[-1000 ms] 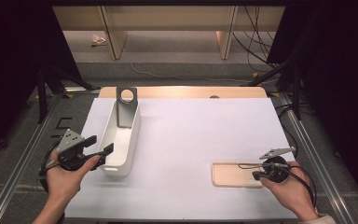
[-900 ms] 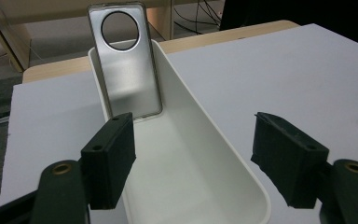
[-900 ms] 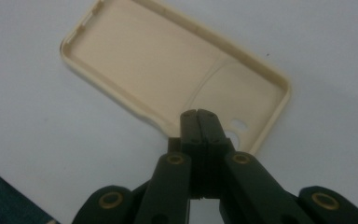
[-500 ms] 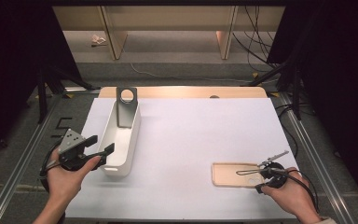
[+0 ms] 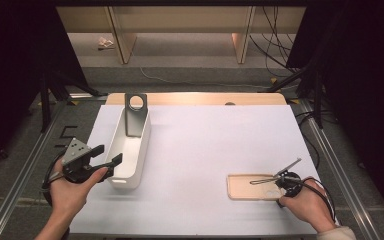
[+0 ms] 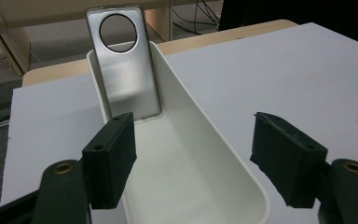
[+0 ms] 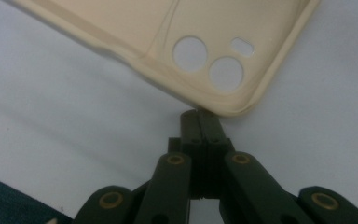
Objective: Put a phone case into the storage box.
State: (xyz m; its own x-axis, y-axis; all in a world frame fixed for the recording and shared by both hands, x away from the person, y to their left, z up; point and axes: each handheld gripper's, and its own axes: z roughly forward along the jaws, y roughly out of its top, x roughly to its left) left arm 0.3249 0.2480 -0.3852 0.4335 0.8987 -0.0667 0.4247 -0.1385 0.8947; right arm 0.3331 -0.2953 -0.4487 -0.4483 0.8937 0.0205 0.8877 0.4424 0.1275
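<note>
A: A white table [image 5: 200, 150] stands in a dim room, with wooden shelving behind it and cables trailing on the floor. Start at the right gripper [image 7: 199, 114]: what are its jaws doing?

B: They are pressed flat together with nothing between them, and the tips touch the rounded corner of the beige phone case [image 7: 205, 46], next to the camera holes. In the high view, that gripper [image 5: 260, 181] has swung since a second ago. It was over the case's right end and now lies low and level across the case [image 5: 245, 187], pointing left.

A: So the case isn't held?

B: No, it lies flat on the table near the front right edge. My guess is that the closed tips are meant to nudge or pry the corner up, since a flat case gives little to pinch.

A: And the left gripper [image 6: 198, 158]?

B: Its jaws are spread and hold nothing. It hasn't shifted, and it hovers at the near end of the white bin [image 6: 186, 186], where a silver phone case [image 6: 123, 65] leans upright against the far wall. That bin looks like the destination.
</note>
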